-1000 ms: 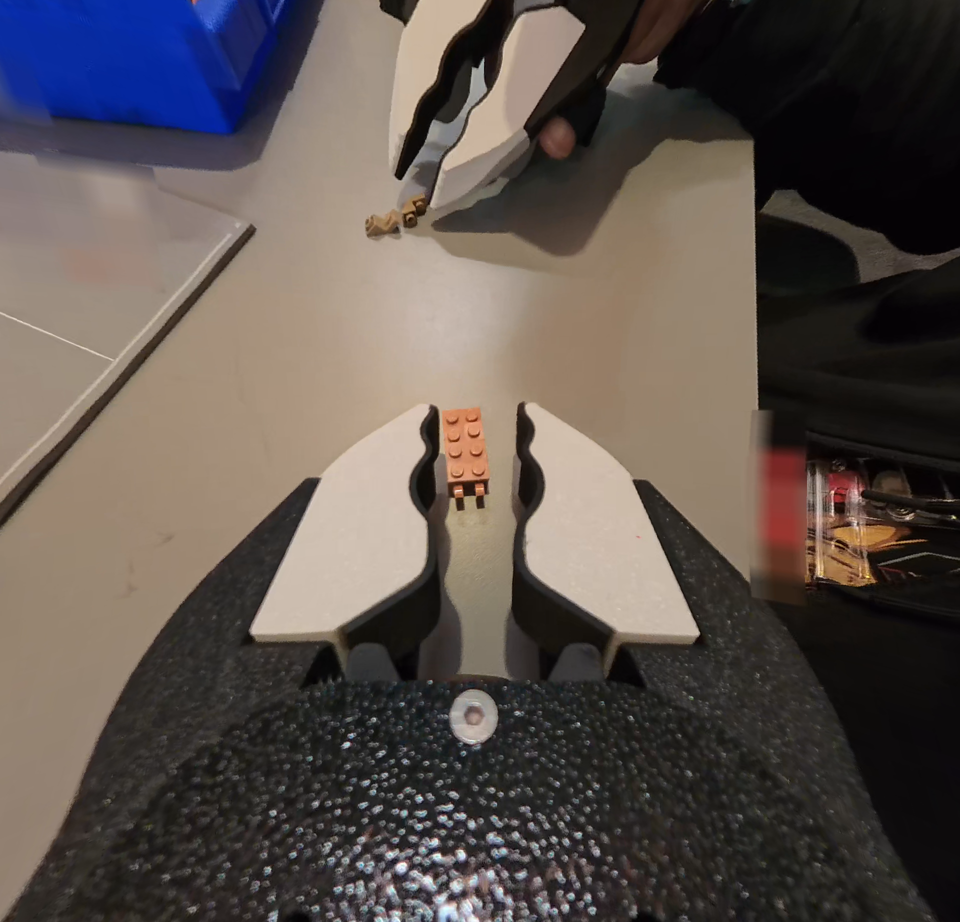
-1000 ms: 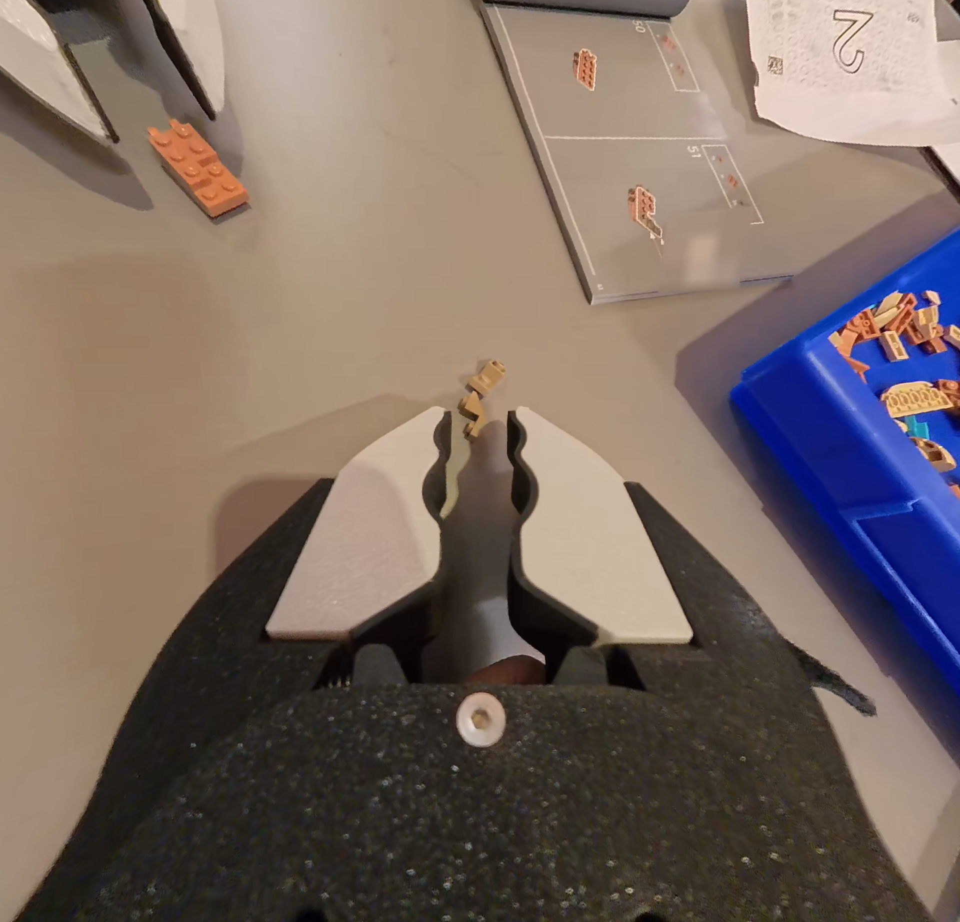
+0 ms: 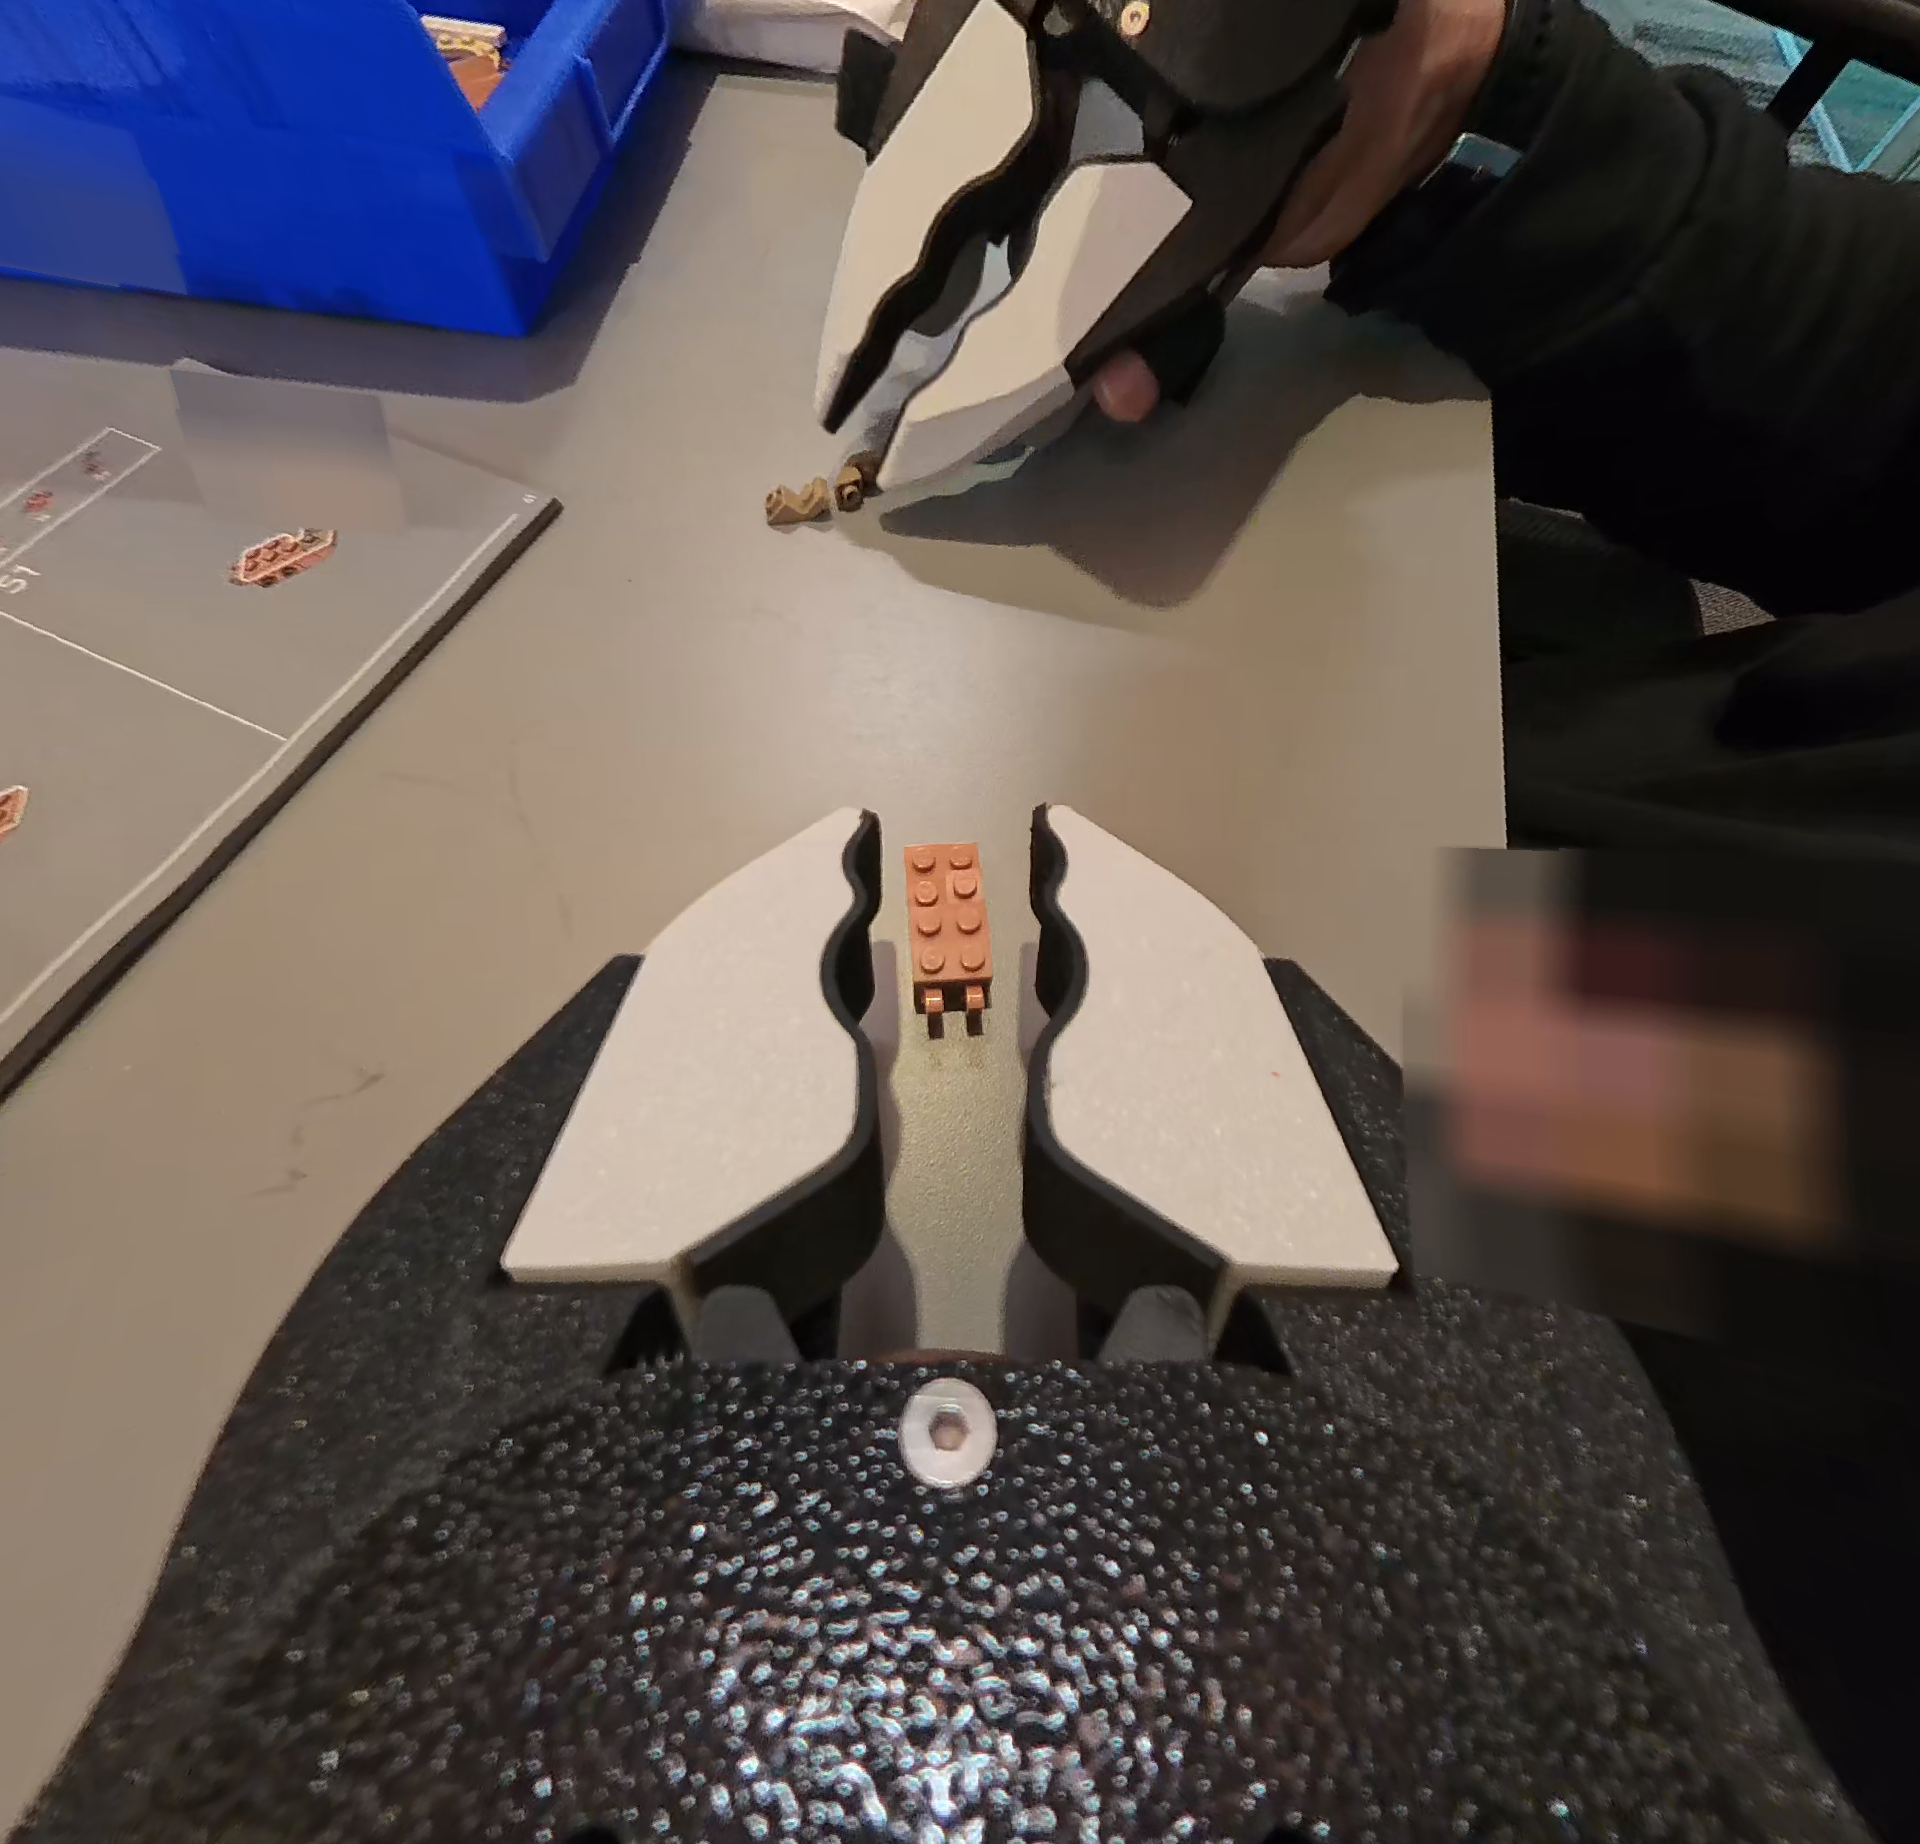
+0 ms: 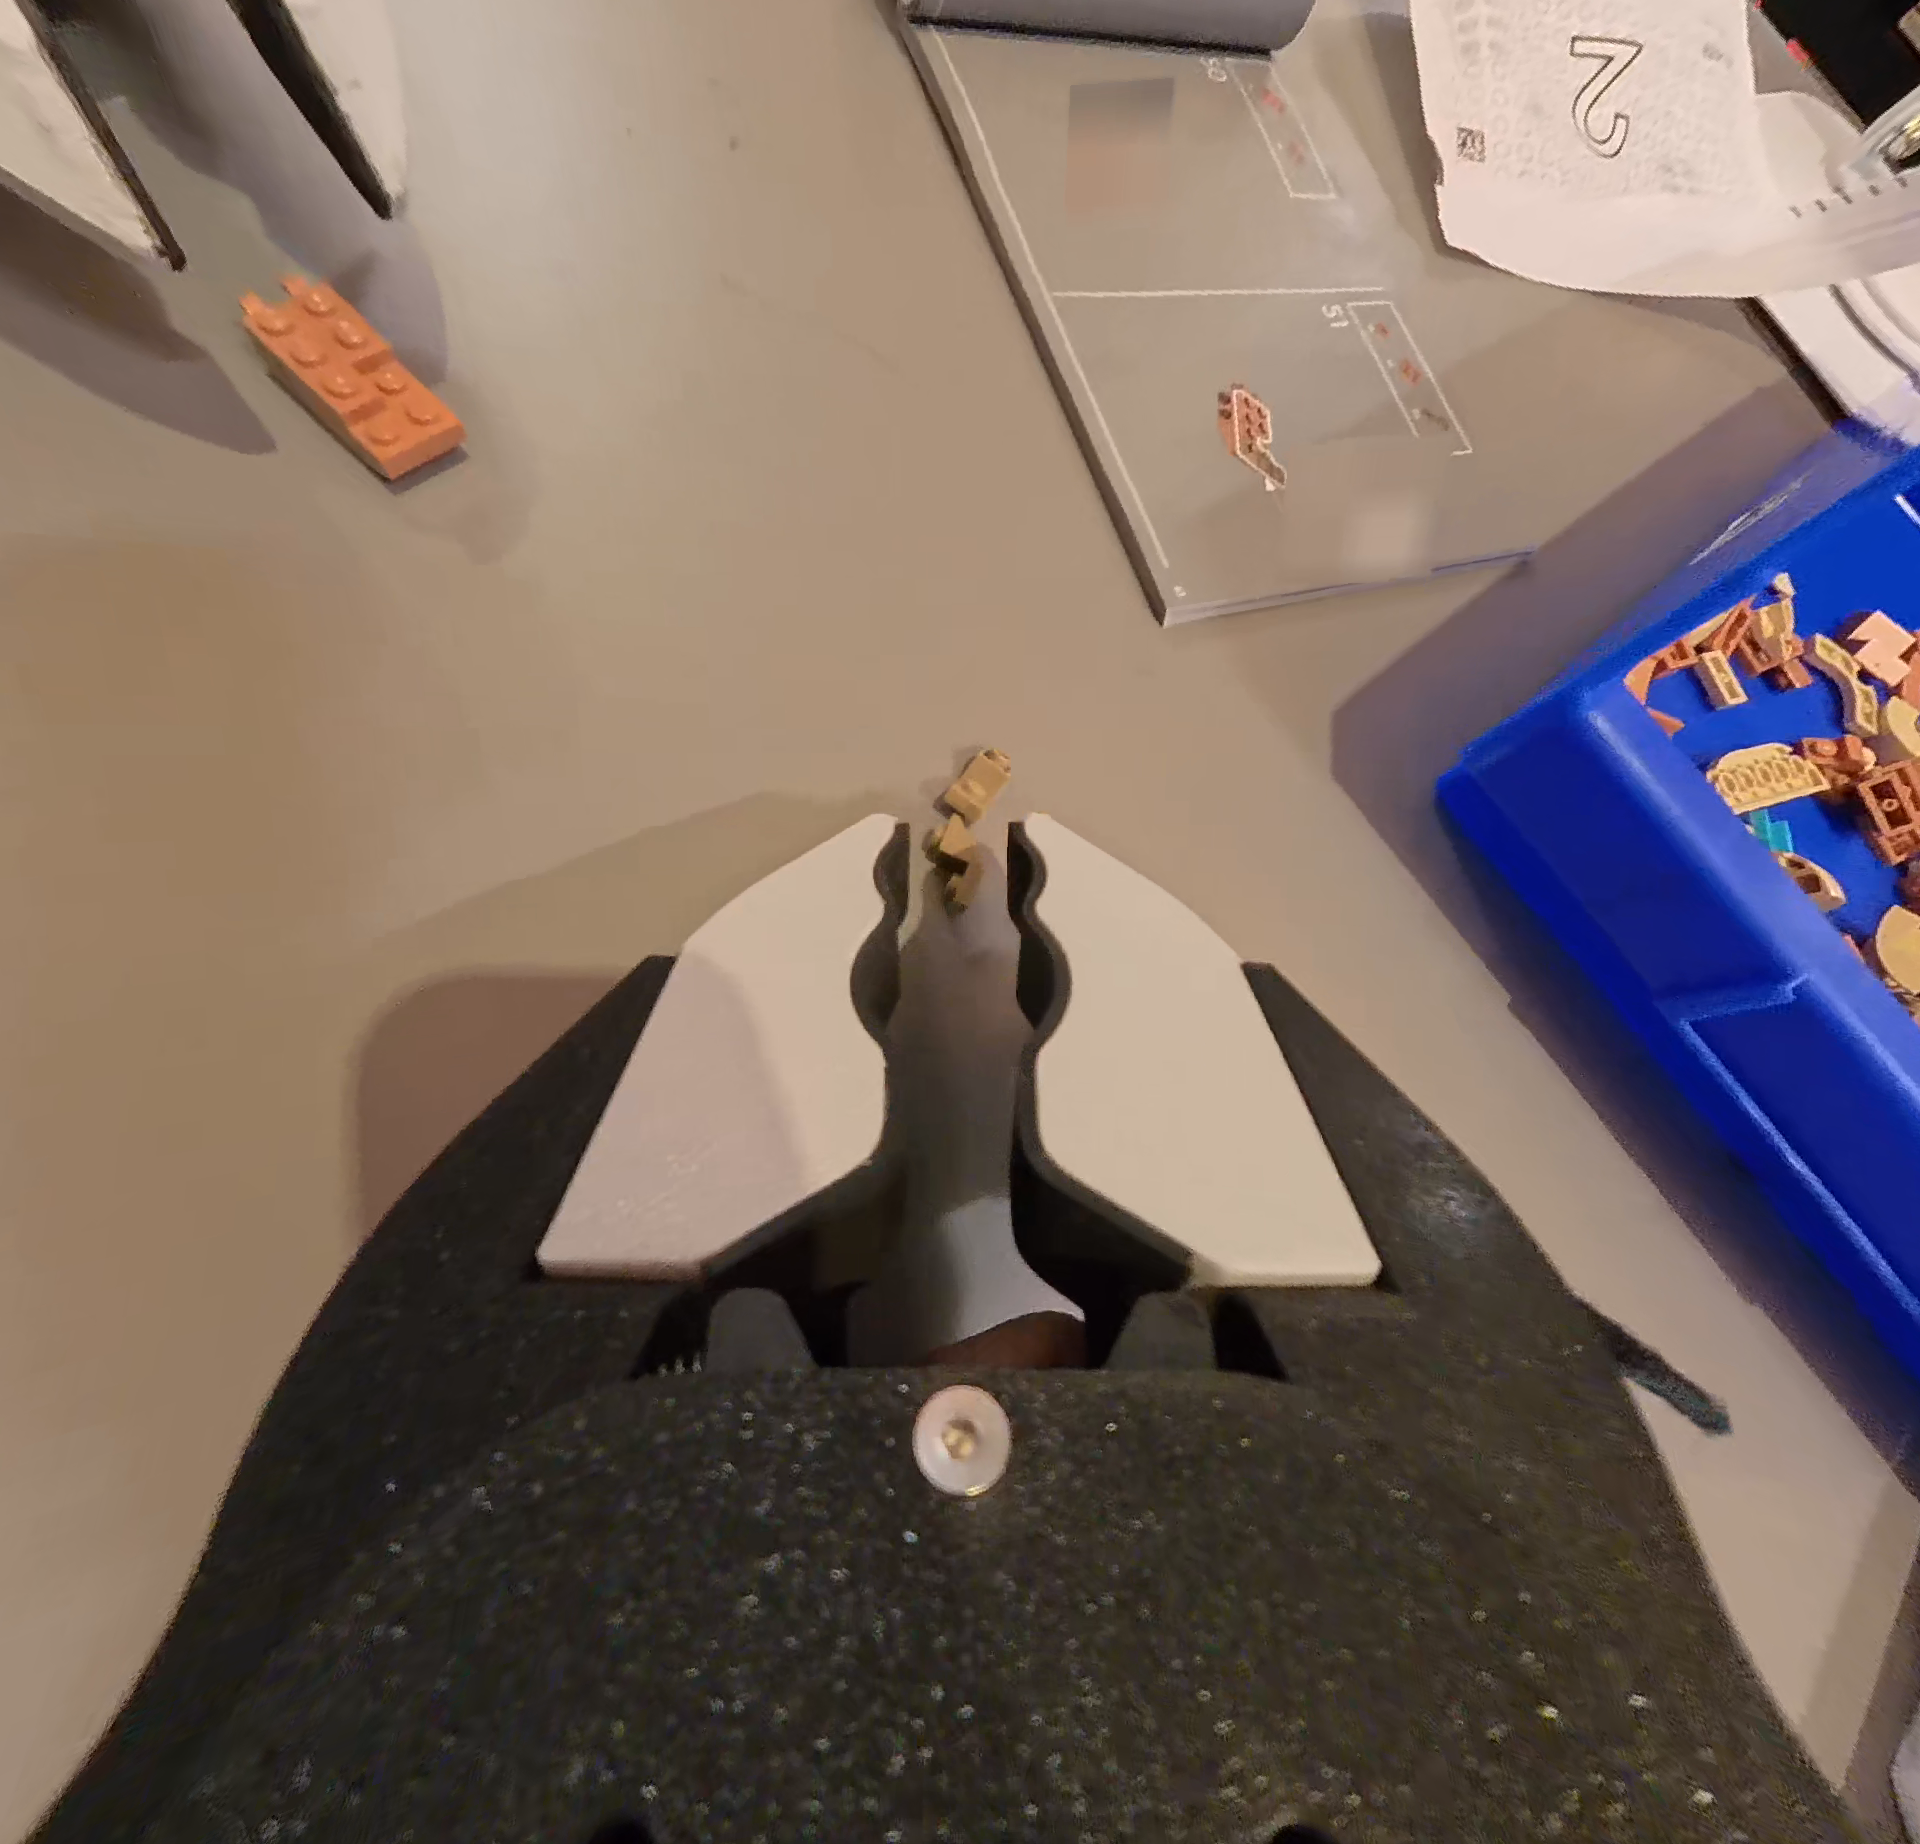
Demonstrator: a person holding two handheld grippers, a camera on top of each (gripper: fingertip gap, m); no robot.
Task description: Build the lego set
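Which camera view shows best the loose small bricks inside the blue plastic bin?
The right wrist view: it looks down into the blue plastic bin, so the tan and orange loose small bricks show clearly. The left wrist view shows mainly the bin's outer wall; only a few pieces peek above the rim.

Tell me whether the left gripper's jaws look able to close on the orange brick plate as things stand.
Probably yes: the orange brick plate lies flat on the table between the left gripper's open jaws, with a gap either side and nothing in between.
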